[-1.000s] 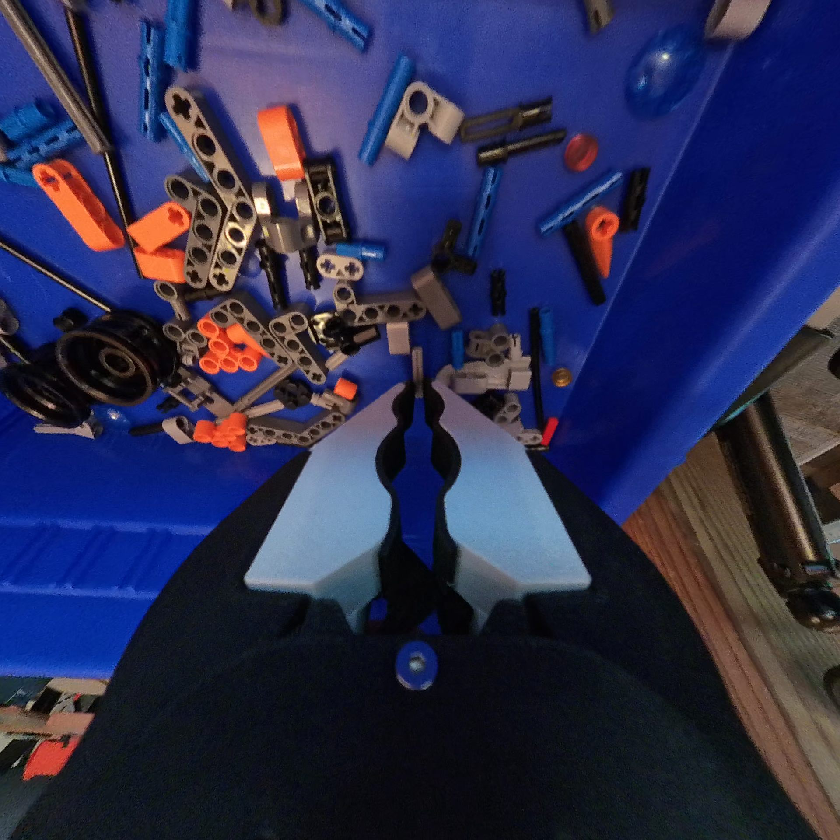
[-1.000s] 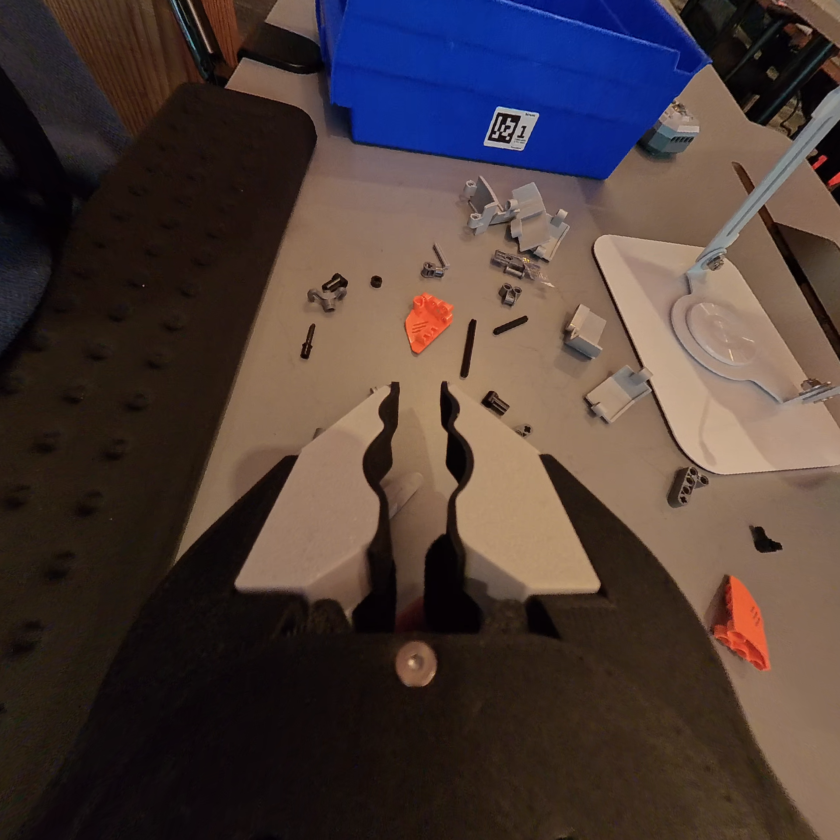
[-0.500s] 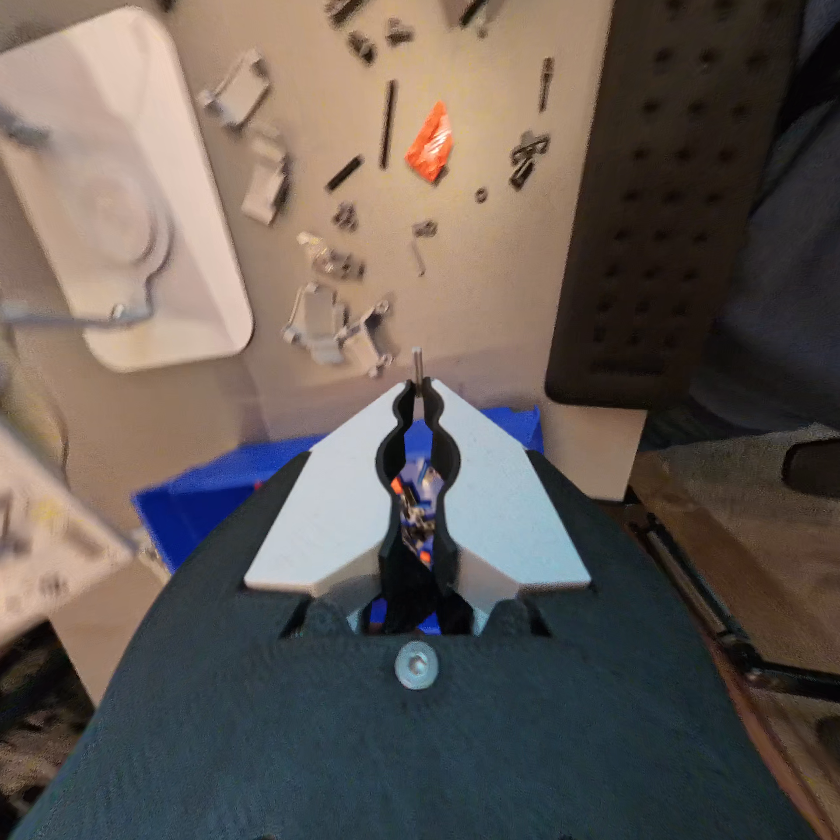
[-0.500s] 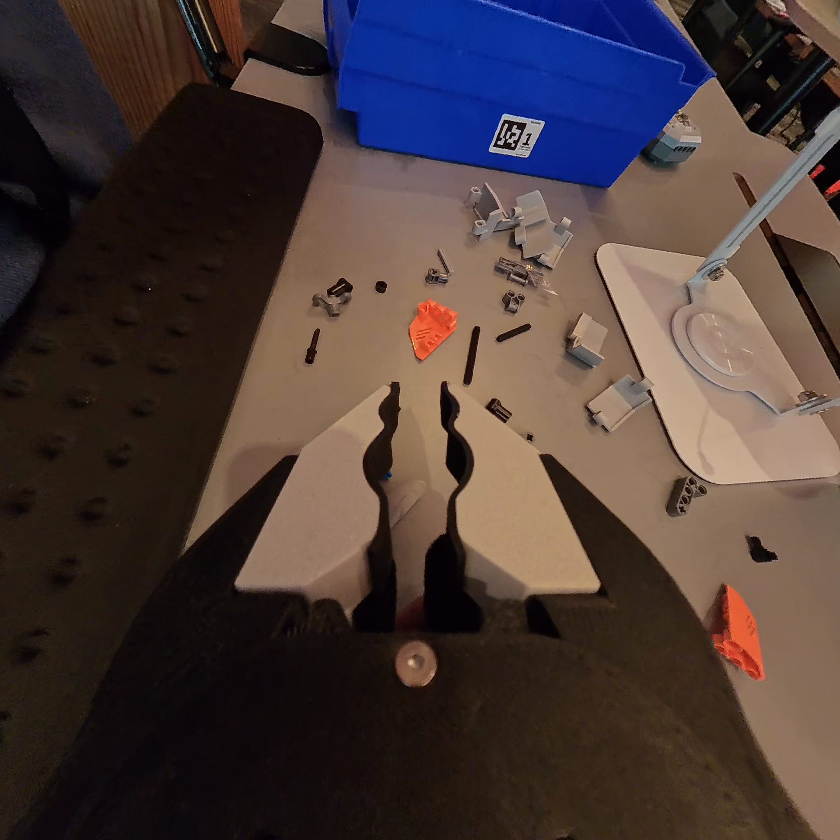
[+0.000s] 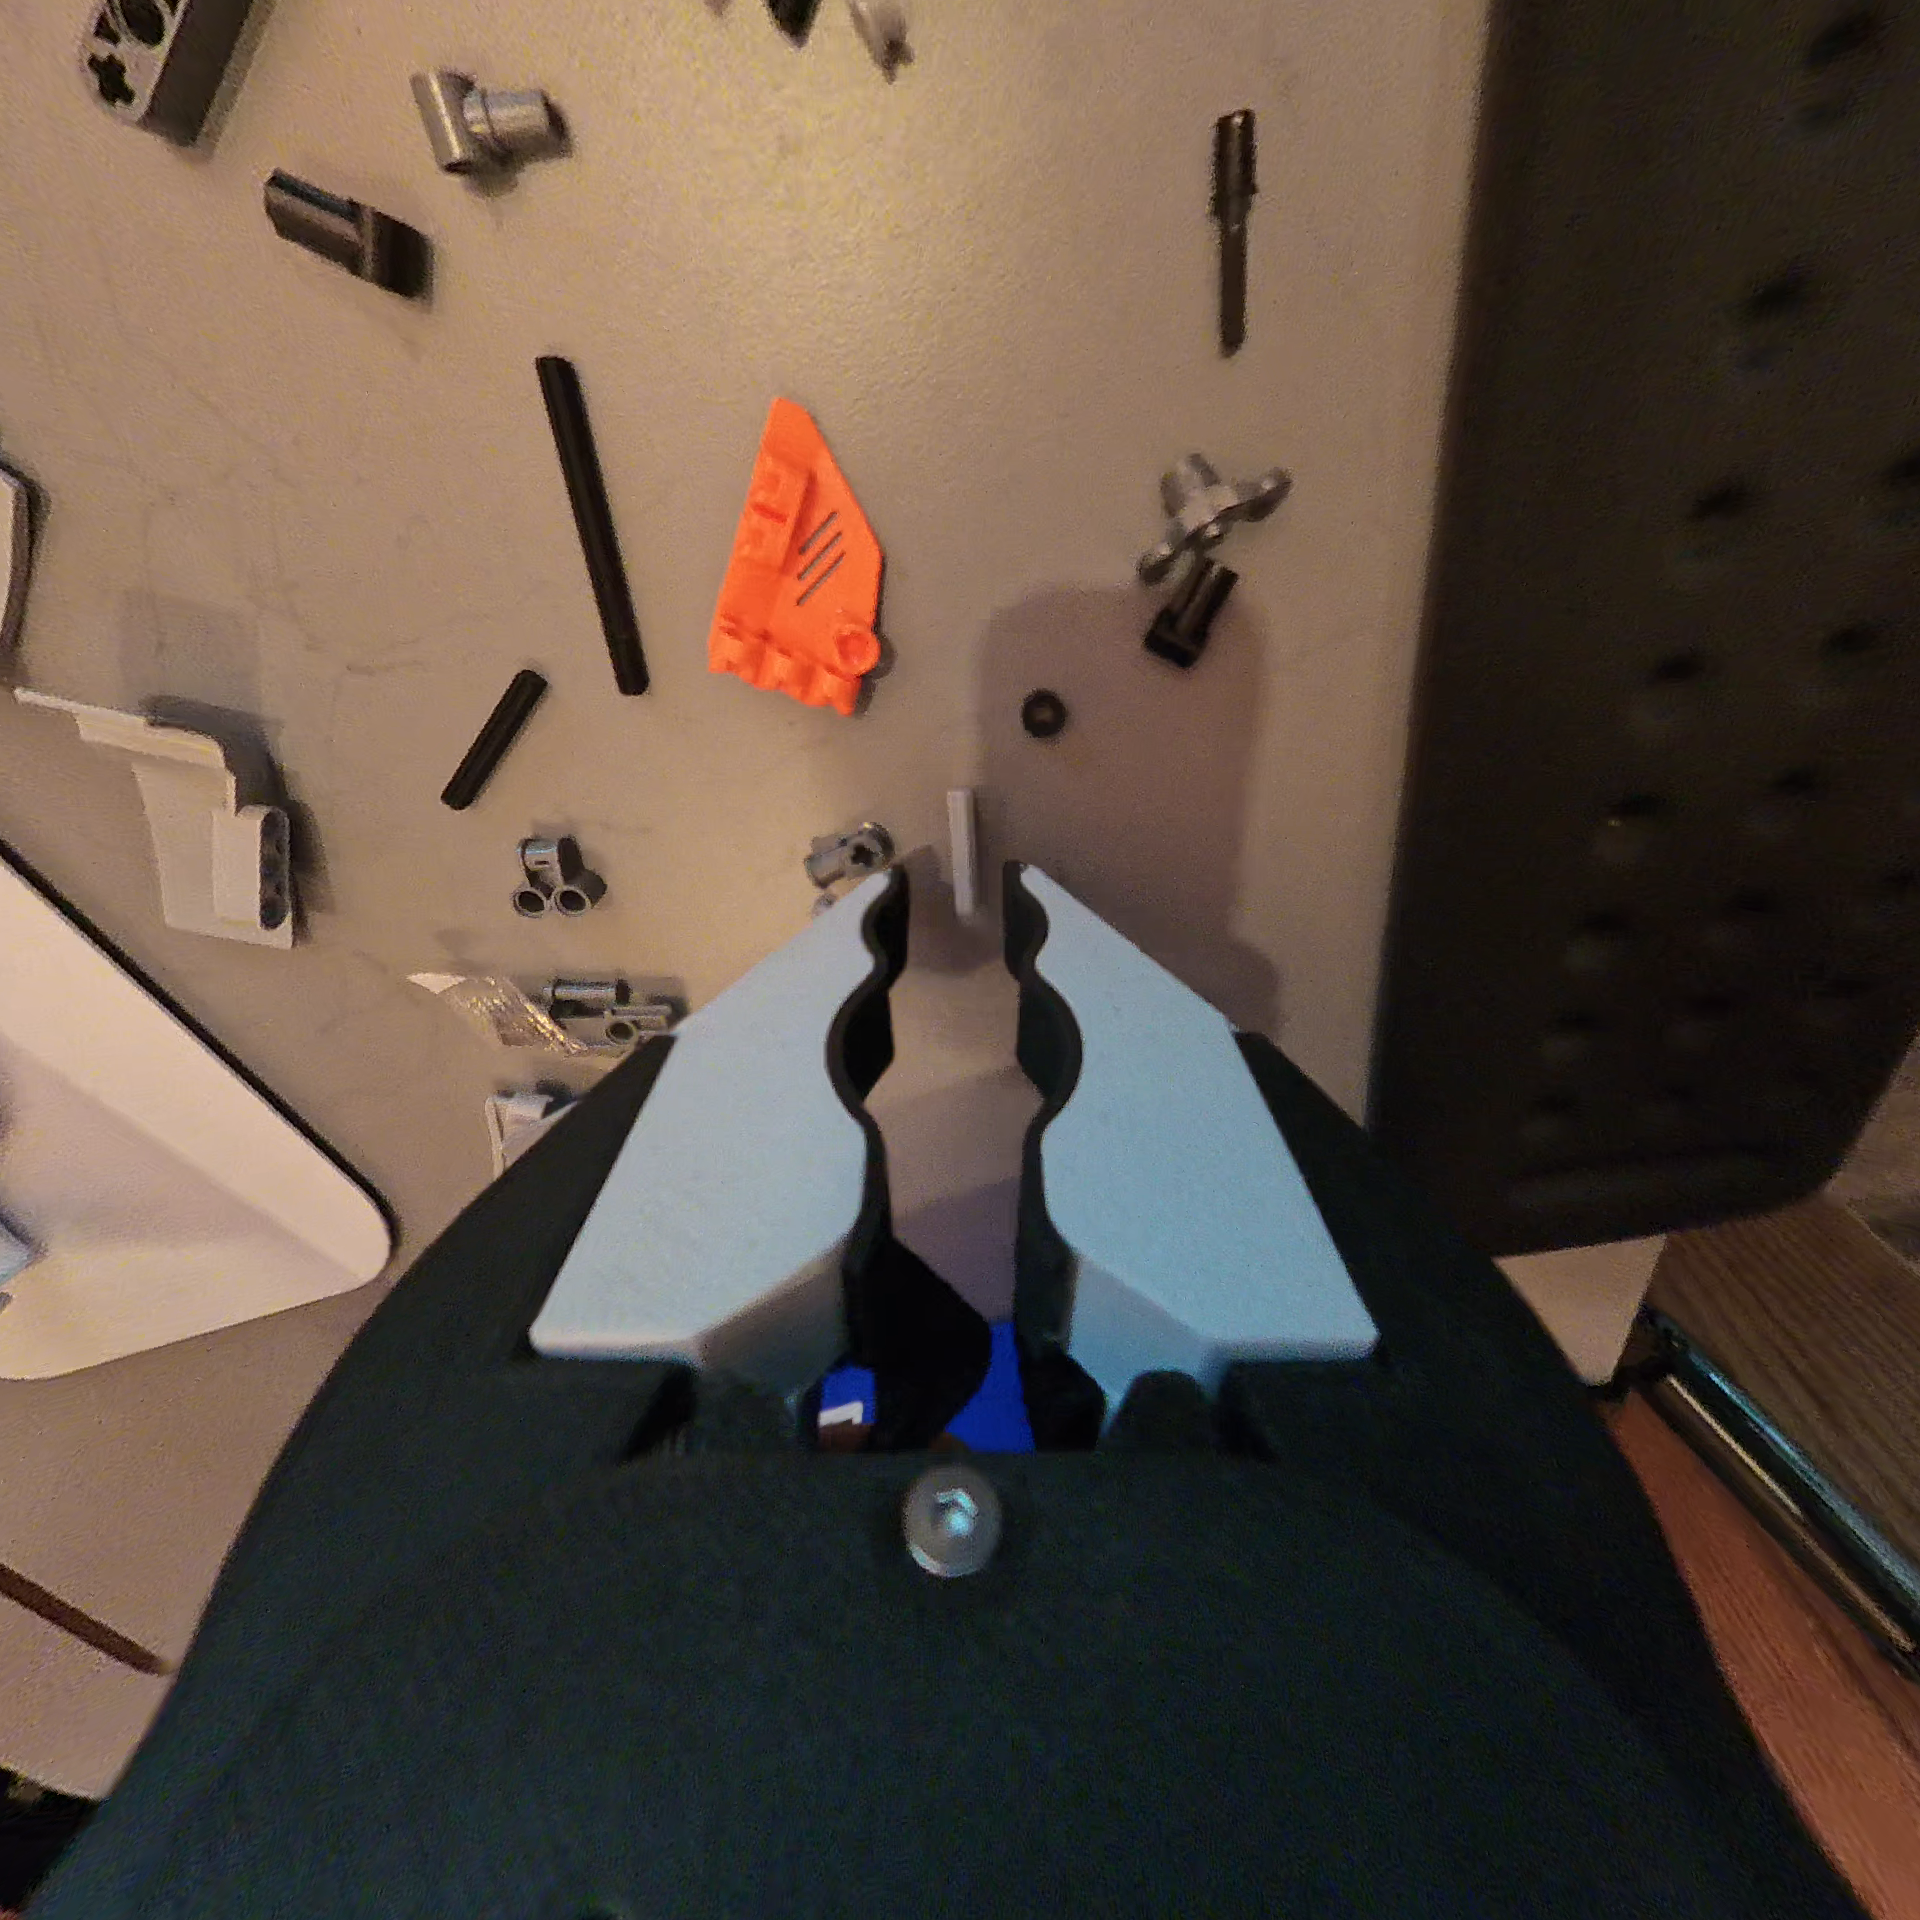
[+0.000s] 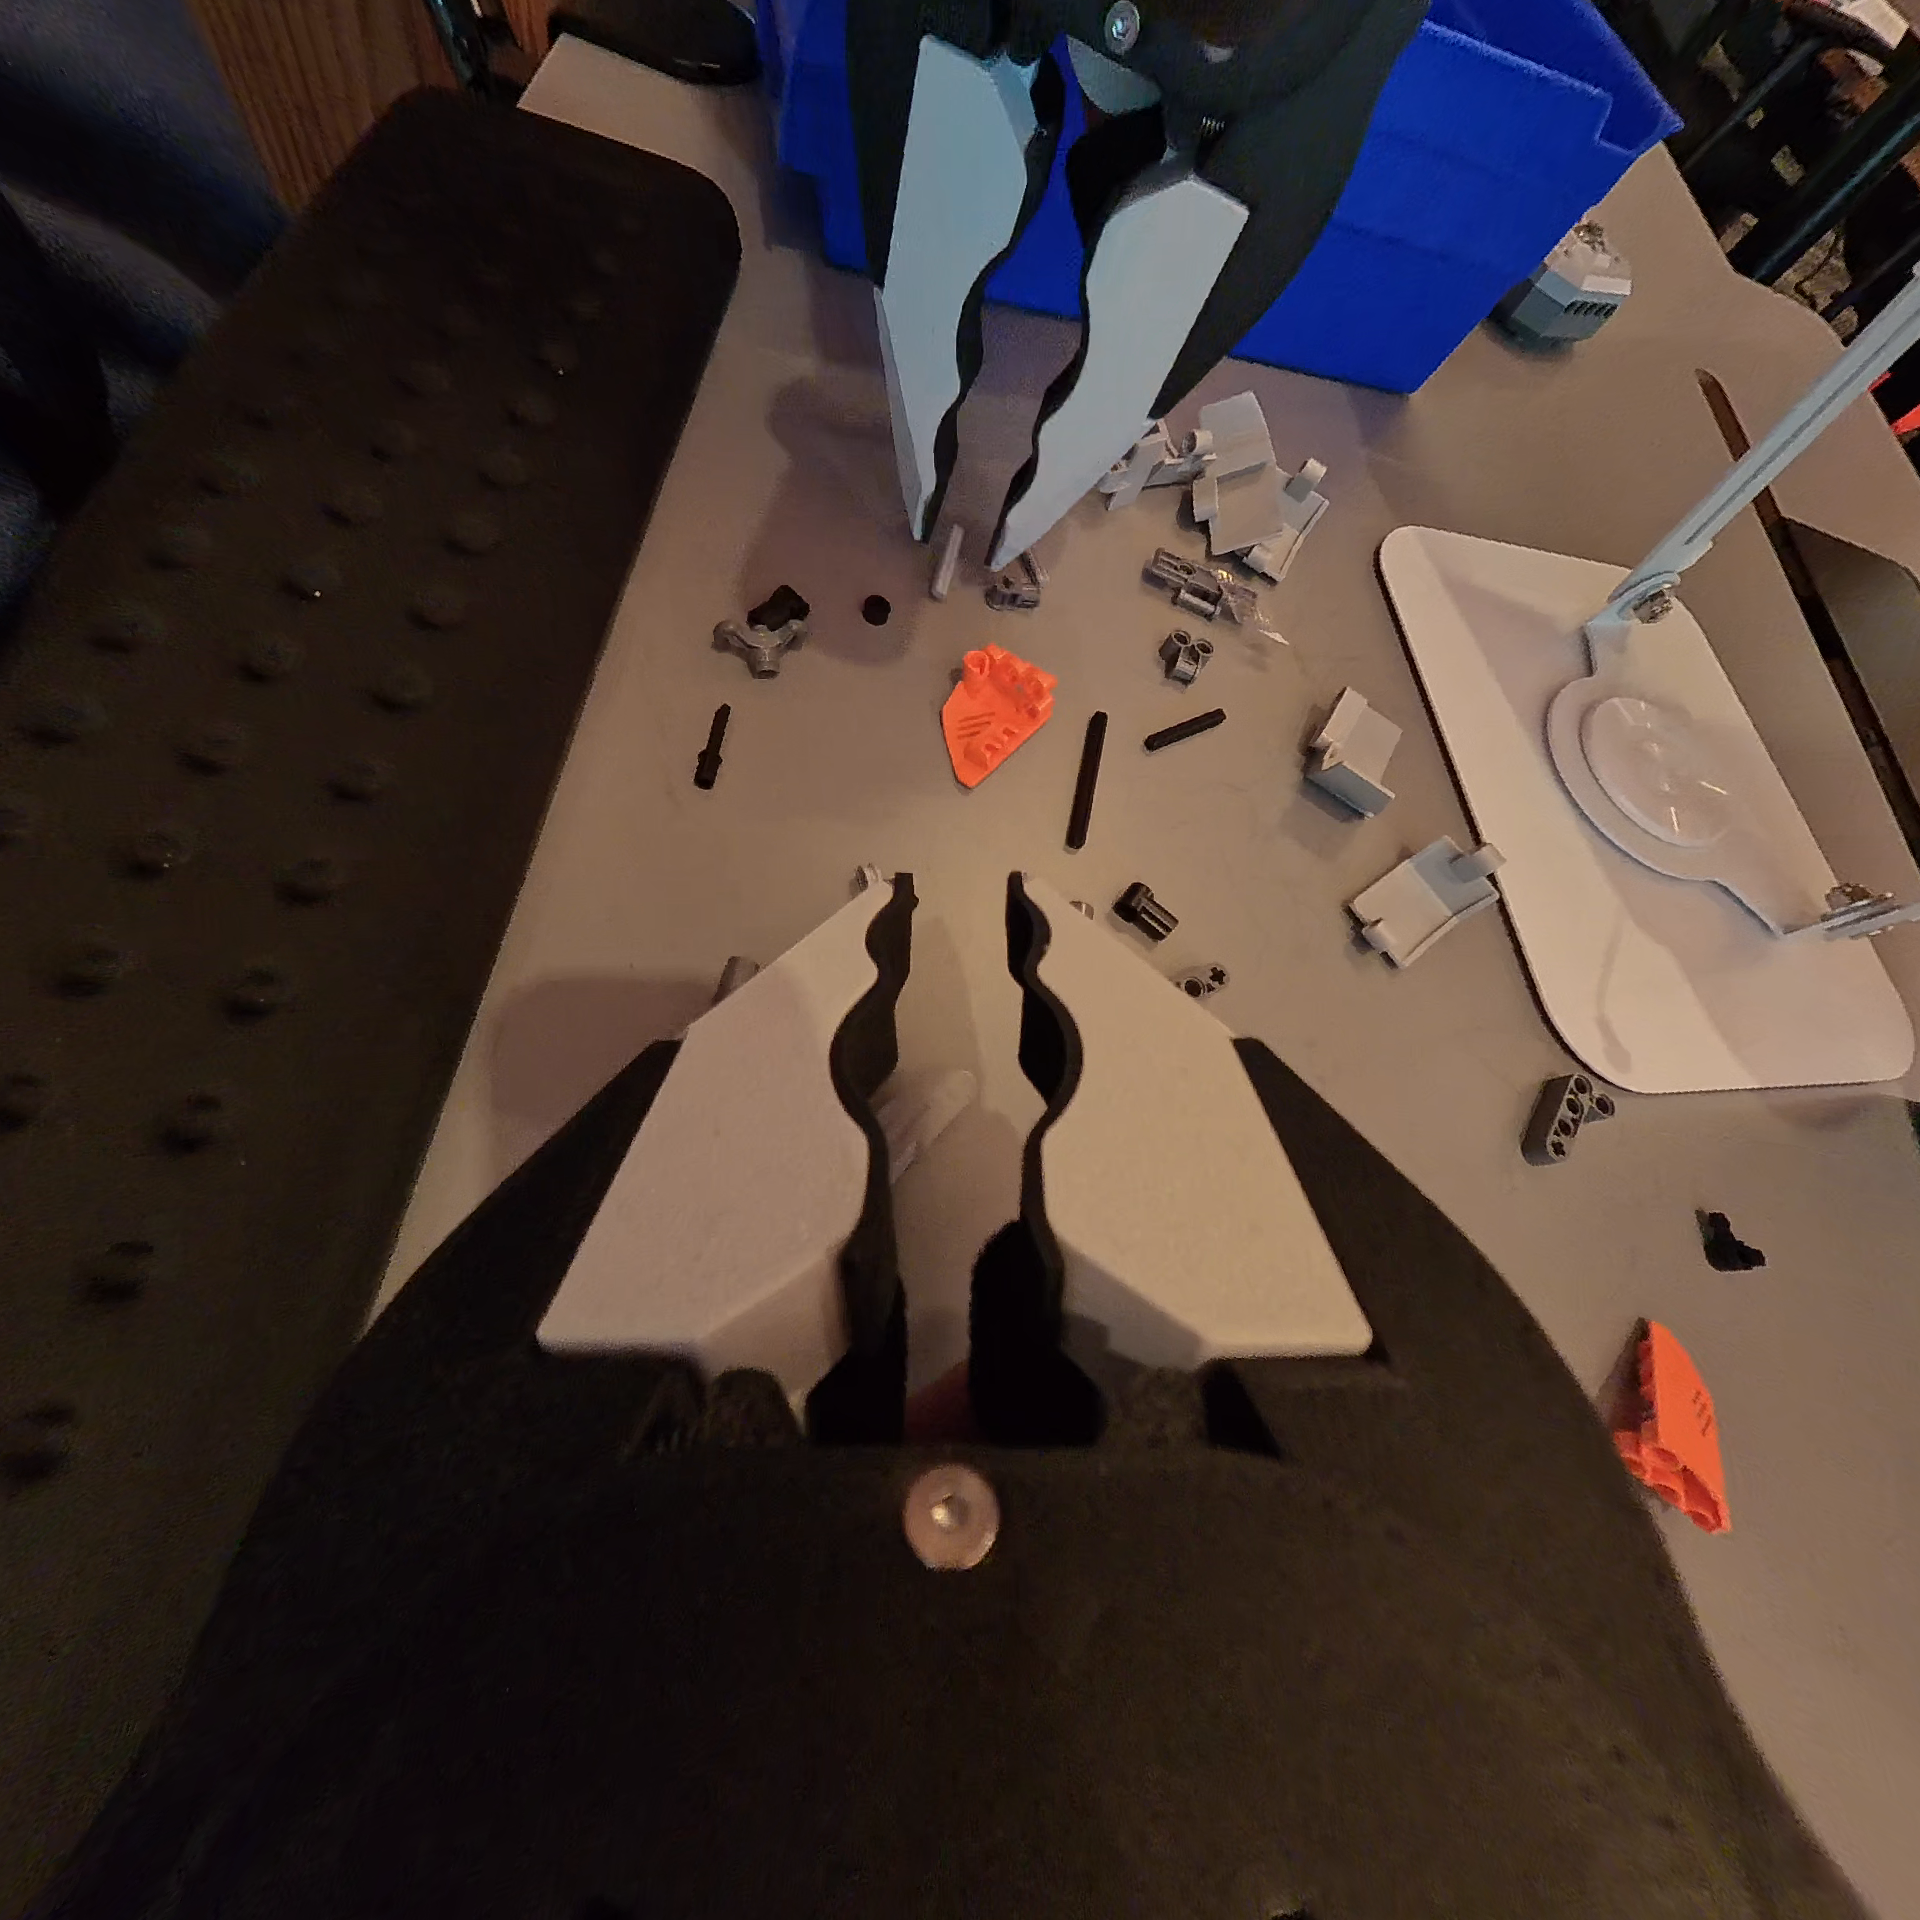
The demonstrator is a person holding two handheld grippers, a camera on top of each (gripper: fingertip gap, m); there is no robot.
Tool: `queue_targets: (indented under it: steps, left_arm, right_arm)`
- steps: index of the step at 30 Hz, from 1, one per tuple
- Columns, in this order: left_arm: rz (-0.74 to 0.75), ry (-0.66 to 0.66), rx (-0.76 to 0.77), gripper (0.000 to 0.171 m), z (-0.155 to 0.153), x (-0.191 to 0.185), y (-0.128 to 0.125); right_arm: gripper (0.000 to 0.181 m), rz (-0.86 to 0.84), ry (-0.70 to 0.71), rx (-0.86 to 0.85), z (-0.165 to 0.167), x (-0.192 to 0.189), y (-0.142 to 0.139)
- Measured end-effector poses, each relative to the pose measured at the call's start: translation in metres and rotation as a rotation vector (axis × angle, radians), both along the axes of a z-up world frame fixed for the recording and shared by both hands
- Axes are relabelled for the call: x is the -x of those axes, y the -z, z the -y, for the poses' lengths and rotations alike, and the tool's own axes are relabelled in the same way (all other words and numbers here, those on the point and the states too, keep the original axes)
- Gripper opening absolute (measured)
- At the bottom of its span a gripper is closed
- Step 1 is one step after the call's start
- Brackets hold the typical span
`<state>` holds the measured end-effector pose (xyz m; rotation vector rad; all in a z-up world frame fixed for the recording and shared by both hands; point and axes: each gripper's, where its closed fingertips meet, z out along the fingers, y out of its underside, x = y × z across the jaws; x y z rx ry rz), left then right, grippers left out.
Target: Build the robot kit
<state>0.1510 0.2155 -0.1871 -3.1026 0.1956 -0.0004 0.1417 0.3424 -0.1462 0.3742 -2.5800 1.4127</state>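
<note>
L gripper (image 5: 954, 878) hangs tips-down over the grey table (image 5: 935, 260), jaws parted a narrow way, w/ a small light-grey pin (image 5: 962, 852) just between/ahead of the tips; can't tell if the pin touches a pad or lies free on the table. Seen from the R wrist view, the same L gripper (image 6: 961, 545) comes down from the far side in front of the blue bin (image 6: 1455, 208), the pin (image 6: 945, 561) at its tips, a grey connector (image 6: 1013, 587) just right of them. R gripper (image 6: 958, 883) sits near, low over the table, jaws apart by a narrow gap, gripping nothing; a pale grey peg (image 6: 925, 1117) lies under it. Btwn the two grippers: orange wedge panel (image 6: 995, 722), long black axle (image 6: 1086, 777), short black axle (image 6: 1184, 729). Left: black studded mat (image 6: 312, 623). Right: white tray (image 6: 1662, 987); second orange panel (image 6: 1673, 1429) near right.
</note>
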Motion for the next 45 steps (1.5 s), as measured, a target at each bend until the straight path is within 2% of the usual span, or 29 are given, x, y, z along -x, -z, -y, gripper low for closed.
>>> queue_targets:
  steps: [4, 8, 14, 17, 20, 23, 26, 30, 33, 39, 45]
  left_arm:
    - [-0.055, -0.045, -0.081, 0.017, -0.004, 0.009, -0.013]
    - [-0.131, -0.084, -0.136, 0.013, 0.013, 0.017, -0.059]
    - [-0.285, -0.186, -0.191, 0.011, 0.08, 0.027, -0.143]
    - [-0.343, -0.27, -0.105, 0.013, 0.135, 0.028, -0.159]
    - [-0.261, -0.366, -0.076, 0.013, 0.179, 0.016, -0.145]
    - [-0.194, -0.446, 0.003, 0.013, 0.219, 0.006, -0.115]
    - [-0.145, -0.483, 0.053, 0.013, 0.243, -0.003, -0.084]
    - [-0.064, -0.498, 0.112, 0.015, 0.26, -0.017, -0.041]
    - [-0.108, -0.47, 0.14, 0.016, 0.269, -0.011, -0.02]
    - [-0.138, -0.4, 0.103, 0.017, 0.267, -0.004, -0.005]
    - [-0.06, -0.417, 0.138, 0.014, 0.27, -0.008, 0.001]
  right_arm:
    - [0.016, 0.006, 0.006, -0.004, -0.001, 0.002, 0.002]
    - [0.016, 0.014, 0.01, -0.004, -0.001, 0.003, 0.004]
    - [0.016, 0.019, 0.012, -0.004, -0.001, 0.004, 0.004]
    - [0.016, 0.023, 0.013, -0.005, 0.0, 0.004, 0.005]
    - [0.016, 0.02, 0.012, -0.01, 0.0, 0.004, 0.006]
    - [0.016, 0.017, 0.01, -0.007, 0.0, 0.003, 0.005]
    - [0.016, 0.019, 0.011, -0.009, 0.0, 0.003, 0.006]
    - [0.016, 0.025, 0.011, -0.012, 0.001, 0.004, 0.008]
    - [0.016, 0.026, 0.012, -0.015, 0.0, 0.004, 0.009]
    - [0.016, 0.031, 0.015, -0.018, 0.0, 0.005, 0.01]
    - [0.016, 0.031, 0.017, -0.018, 0.0, 0.005, 0.01]
